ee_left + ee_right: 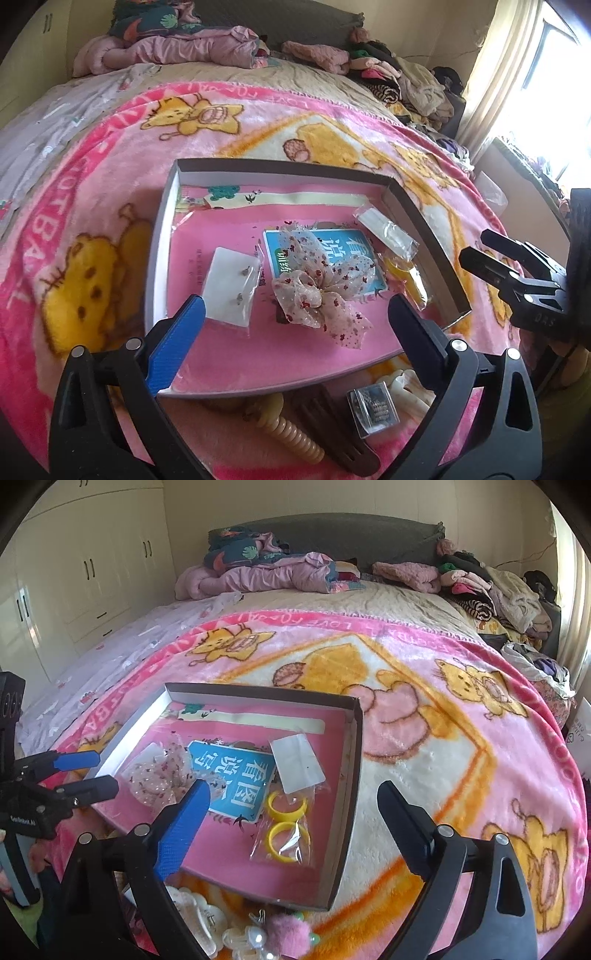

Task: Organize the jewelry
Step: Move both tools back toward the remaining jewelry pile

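On the bed's pink cartoon blanket (110, 177), the shallow white cardboard tray (162, 236) gathers bagged earrings (231, 284), a sheer floral bow (321, 291) and bagged yellow rings (286, 823). Left gripper (295, 314) and right gripper (293, 797) both hang wide and empty, probably just unloaded.

**Jewelry laid out in a shallow box**

A shallow cardboard box (168, 236) with a pink floor lies open, ahead of and below both grippers. Inside, a sheer floral bow hair clip (321, 291) sprawls mid-floor, directly ahead of the left gripper (295, 317). A white card of stud earrings (231, 284) lies flat just beyond that gripper's blue finger. A clear bag with two yellow rings (286, 827) rests flat between the right gripper's (291, 801) fingers, near the box's right wall.
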A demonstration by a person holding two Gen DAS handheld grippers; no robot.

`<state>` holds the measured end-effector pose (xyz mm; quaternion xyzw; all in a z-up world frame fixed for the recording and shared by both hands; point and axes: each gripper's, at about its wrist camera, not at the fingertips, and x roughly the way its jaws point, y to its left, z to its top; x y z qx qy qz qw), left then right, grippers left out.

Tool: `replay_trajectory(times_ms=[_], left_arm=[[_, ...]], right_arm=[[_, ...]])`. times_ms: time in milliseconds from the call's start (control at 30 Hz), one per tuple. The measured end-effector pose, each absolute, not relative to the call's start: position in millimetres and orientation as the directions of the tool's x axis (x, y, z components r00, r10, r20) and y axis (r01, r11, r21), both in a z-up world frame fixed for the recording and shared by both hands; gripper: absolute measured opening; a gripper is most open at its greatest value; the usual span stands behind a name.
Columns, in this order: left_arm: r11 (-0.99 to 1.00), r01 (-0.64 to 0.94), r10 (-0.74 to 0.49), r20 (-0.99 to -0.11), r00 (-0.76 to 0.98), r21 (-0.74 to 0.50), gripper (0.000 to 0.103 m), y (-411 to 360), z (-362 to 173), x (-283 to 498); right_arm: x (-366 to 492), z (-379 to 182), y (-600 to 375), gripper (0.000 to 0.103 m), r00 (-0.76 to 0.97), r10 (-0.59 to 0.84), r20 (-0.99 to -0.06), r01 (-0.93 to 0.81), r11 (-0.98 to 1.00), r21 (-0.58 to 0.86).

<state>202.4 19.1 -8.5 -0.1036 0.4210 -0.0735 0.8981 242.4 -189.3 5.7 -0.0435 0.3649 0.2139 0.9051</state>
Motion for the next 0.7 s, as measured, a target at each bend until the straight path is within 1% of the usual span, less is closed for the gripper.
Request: replay_trajectory(times_ms=[700], left_arm=[[0.976, 0.031, -0.178, -0.709, 0.682, -0.214, 0.091, 30, 15, 169]], right_arm=[[197, 26, -195, 0.089, 0.655, 0.381, -0.652, -0.455, 0.888, 0.062]])
